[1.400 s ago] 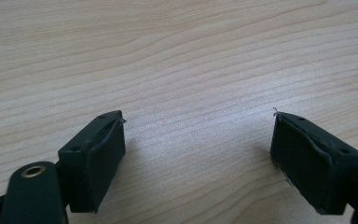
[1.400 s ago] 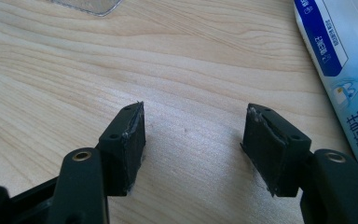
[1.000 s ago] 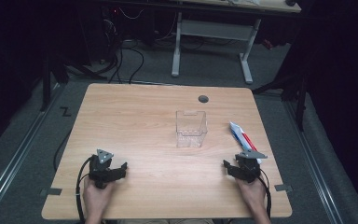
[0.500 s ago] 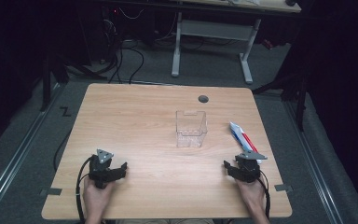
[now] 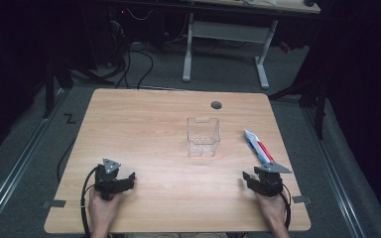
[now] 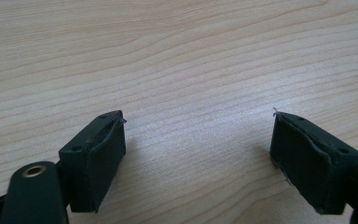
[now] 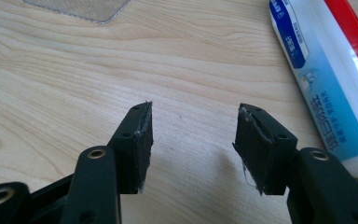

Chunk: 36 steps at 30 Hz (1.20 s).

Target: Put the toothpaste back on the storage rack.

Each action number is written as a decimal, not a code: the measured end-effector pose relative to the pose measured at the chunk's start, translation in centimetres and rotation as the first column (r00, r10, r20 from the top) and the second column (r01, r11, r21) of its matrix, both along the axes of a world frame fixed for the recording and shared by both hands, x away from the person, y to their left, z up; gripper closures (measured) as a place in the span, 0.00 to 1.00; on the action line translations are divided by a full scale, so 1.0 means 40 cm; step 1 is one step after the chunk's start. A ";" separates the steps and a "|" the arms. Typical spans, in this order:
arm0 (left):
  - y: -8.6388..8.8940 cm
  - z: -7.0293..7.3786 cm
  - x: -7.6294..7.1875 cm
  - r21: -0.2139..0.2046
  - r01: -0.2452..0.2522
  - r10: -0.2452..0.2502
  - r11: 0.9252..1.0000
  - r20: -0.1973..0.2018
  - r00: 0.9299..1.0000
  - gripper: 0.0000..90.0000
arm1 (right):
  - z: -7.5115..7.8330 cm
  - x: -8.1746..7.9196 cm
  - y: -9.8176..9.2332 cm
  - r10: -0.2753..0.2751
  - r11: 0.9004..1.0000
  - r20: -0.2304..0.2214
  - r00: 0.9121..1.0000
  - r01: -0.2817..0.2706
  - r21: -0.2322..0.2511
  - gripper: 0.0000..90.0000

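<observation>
Pale wood grain covers the bench [image 5: 154,129], which carries a clear plastic box [image 5: 204,136] near its middle and a toothpaste tube [image 5: 257,147] off toward the right edge. That tube is white with a blue panel and a red stripe, lies flat on the wood, and points diagonally away from the person. The right tool [image 5: 264,179] rests on the bench just short of the tube's near end, held from below by the person's right hand [image 5: 273,210]. Along its own jaws, the right tool [image 7: 193,140] shows two black pads with bare wood between them; the jaws have just been closing, yet they stand apart with nothing in the gap. The toothpaste tube [image 7: 326,79] lies just beside the right-hand jaw in that view, outside the gap, and whether it touches the jaw cannot be told. A corner of the clear plastic box [image 7: 81,8] sits at the top of that view, well apart from the jaws. The left tool [image 5: 113,177] sits near the bench's front left, gripped by the left hand [image 5: 103,210], well apart from box and tube. The left tool [image 6: 198,154] holds its jaws spread wide over bare wood, released and grasping nothing.
</observation>
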<state>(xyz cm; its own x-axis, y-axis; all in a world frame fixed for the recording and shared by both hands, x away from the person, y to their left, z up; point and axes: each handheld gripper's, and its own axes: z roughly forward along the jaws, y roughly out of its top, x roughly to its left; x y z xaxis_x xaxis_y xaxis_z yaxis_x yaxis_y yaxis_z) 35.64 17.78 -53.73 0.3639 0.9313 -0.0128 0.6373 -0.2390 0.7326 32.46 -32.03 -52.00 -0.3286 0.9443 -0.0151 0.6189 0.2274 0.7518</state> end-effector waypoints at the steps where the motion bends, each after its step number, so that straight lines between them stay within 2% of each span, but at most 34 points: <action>1: 0.000 0.000 0.000 0.000 0.000 0.000 1.000 0.000 1.000 0.20 | 0.001 -0.003 -0.003 -0.006 1.000 -0.002 1.000 0.006 0.004 0.52; 9: 0.000 0.000 0.000 0.000 0.000 0.000 1.000 0.000 1.000 0.20 | 0.010 -0.027 -0.033 -0.020 1.000 0.018 1.000 0.019 0.019 0.53; 23: 0.000 0.000 0.000 -0.001 -0.001 0.001 1.000 0.001 1.000 0.20 | 0.028 -0.062 -0.082 -0.079 0.995 0.043 0.996 0.077 0.061 0.57; 29: 0.000 0.000 0.000 -0.001 -0.002 0.002 1.000 0.001 1.000 0.20 | 0.047 -0.068 -0.103 -0.089 0.995 0.063 0.994 0.086 0.060 0.57; 36: 0.000 0.000 0.000 -0.001 -0.002 0.002 1.000 0.000 1.000 0.20 | 0.067 -0.054 -0.120 -0.091 0.995 0.074 0.993 0.088 0.037 0.57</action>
